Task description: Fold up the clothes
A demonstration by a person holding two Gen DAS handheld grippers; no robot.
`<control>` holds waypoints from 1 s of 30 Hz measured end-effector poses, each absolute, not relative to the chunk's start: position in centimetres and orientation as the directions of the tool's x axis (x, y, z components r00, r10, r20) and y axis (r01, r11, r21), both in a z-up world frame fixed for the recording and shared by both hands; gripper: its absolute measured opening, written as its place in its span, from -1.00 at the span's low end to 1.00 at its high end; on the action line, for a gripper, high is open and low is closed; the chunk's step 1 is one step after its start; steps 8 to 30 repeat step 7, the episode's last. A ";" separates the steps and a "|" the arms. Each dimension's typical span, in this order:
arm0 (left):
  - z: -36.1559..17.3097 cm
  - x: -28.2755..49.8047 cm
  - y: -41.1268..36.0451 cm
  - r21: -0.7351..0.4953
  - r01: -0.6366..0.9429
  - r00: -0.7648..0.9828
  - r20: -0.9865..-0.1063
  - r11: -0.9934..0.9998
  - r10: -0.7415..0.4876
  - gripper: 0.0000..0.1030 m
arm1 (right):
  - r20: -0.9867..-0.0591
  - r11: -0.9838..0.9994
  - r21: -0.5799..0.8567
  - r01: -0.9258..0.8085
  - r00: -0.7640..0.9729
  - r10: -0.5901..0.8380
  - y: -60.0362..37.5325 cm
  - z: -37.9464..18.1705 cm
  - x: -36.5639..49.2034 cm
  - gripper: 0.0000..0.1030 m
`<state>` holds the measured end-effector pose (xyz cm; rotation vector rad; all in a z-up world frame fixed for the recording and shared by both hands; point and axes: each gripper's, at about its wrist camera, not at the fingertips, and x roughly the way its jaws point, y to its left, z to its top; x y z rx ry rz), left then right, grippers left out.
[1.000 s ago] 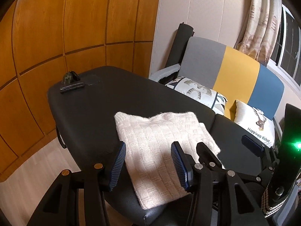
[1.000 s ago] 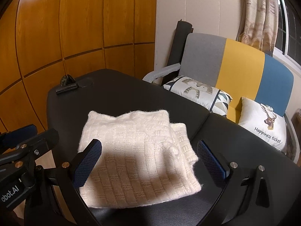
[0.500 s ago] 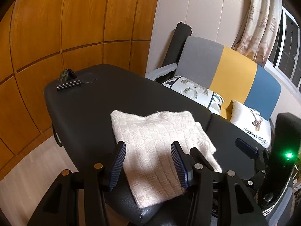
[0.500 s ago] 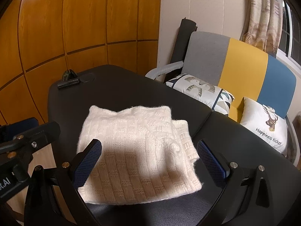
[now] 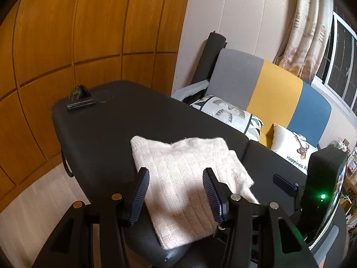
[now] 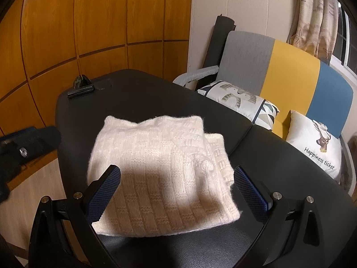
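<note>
Closest to you, your left gripper (image 5: 176, 195) hangs over the near edge of the black padded table (image 5: 125, 120), its two blue ribbed fingers (image 5: 140, 193) spread apart with nothing between them. Your right gripper (image 6: 176, 193) is spread wider still, its blue pads (image 6: 103, 193) standing on either side of the near end of the sweater and holding nothing. From the left wrist camera you can see part of the right gripper off to the right, with a green light (image 5: 322, 195) glowing on its black body. From the right wrist camera, the left gripper shows only as a dark blur at the left edge.

Just past both sets of fingers lies the cream knitted sweater (image 6: 160, 172), folded into a rough rectangle and resting flat on the table near its front edge. A second layer of the knit peeks out along its right side. A shadow falls across the near part of it.

Beyond the sweater the table top is bare black padding until the far left corner, where a small dark clip-like thing (image 5: 80, 99) sits; you cannot make out what it is.

Behind the table on the right stands a sofa (image 6: 287, 67) with a grey, yellow and blue back and two printed cushions (image 6: 241, 99), one reading "Happiness ticket". A dark rolled mat (image 6: 217, 42) leans in the corner beside it. Wood panelling (image 5: 78, 33) covers the far left wall, and a curtain (image 5: 310, 26) hangs by the window at upper right.
</note>
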<state>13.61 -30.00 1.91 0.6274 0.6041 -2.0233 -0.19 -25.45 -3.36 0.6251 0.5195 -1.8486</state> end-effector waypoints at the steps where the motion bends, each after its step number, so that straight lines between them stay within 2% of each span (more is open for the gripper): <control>1: 1.9 13.7 -30.1 -0.177 0.864 -0.465 -0.636 -0.470 -0.615 -0.01 | -0.639 -0.337 -0.060 0.939 -0.296 -0.710 -25.5 -3.4 -0.2 1.00; 30: 2.2 13.8 -29.9 -0.179 0.861 -0.473 -0.626 -0.476 -0.620 -0.01 | -0.649 -0.344 -0.056 0.937 -0.296 -0.701 -25.4 -3.8 -0.6 1.00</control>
